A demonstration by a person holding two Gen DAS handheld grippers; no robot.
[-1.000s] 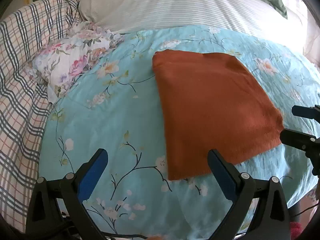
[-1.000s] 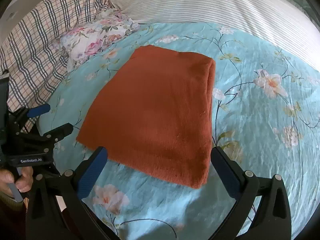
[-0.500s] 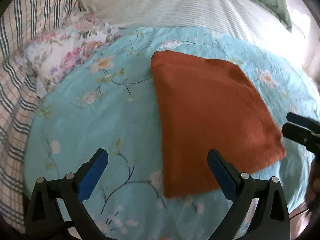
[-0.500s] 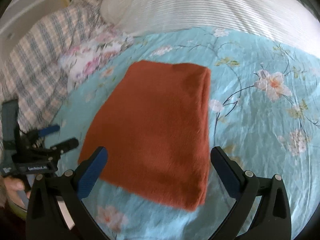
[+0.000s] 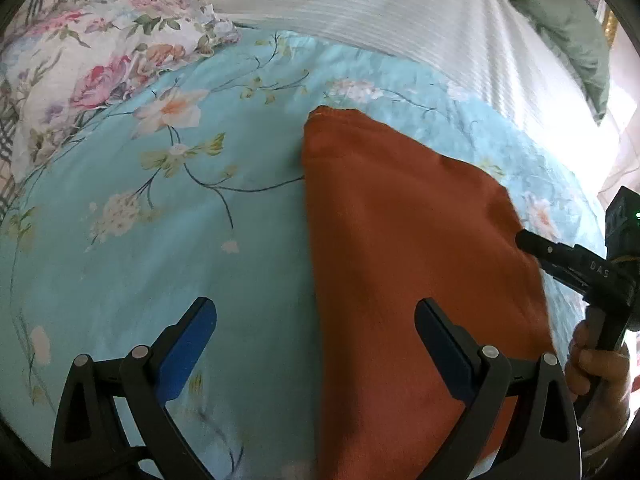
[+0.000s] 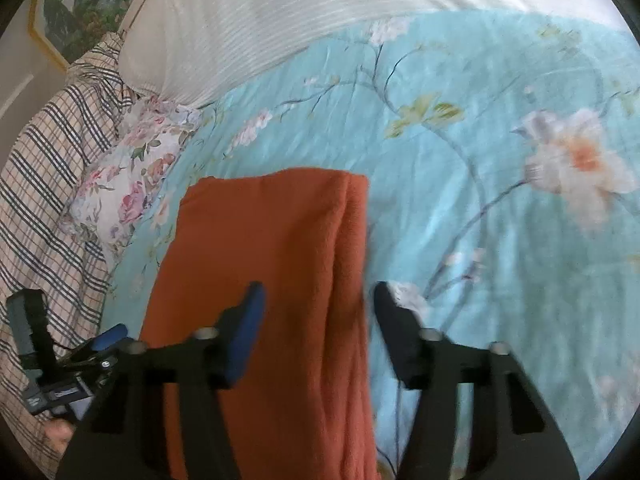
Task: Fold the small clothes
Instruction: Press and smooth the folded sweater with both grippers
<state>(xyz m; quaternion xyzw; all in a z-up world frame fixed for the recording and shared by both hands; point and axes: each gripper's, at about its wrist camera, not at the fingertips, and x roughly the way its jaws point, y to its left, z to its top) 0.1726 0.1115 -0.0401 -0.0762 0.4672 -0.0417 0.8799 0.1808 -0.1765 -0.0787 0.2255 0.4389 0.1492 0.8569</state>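
A folded rust-orange cloth (image 5: 408, 248) lies flat on a light blue floral bedspread (image 5: 160, 240). My left gripper (image 5: 316, 344) is open, low over the cloth's near left edge, which runs between the fingers. My right gripper (image 6: 316, 324) is partly open, straddling the cloth's (image 6: 260, 260) folded right edge, and holds nothing. The right gripper also shows at the right edge of the left wrist view (image 5: 528, 242), at the cloth's right side. The left gripper shows at the lower left of the right wrist view (image 6: 100, 344).
A white striped pillow (image 5: 380, 12) lies at the head of the bed. A floral pillow (image 5: 92, 60) and a plaid blanket (image 6: 44, 168) lie on the left. A green pillow (image 5: 560, 12) sits at the far right.
Both grippers have moved forward and down onto the cloth's near corners. The right gripper's jaws have narrowed around the folded edge. The cloth has not moved.
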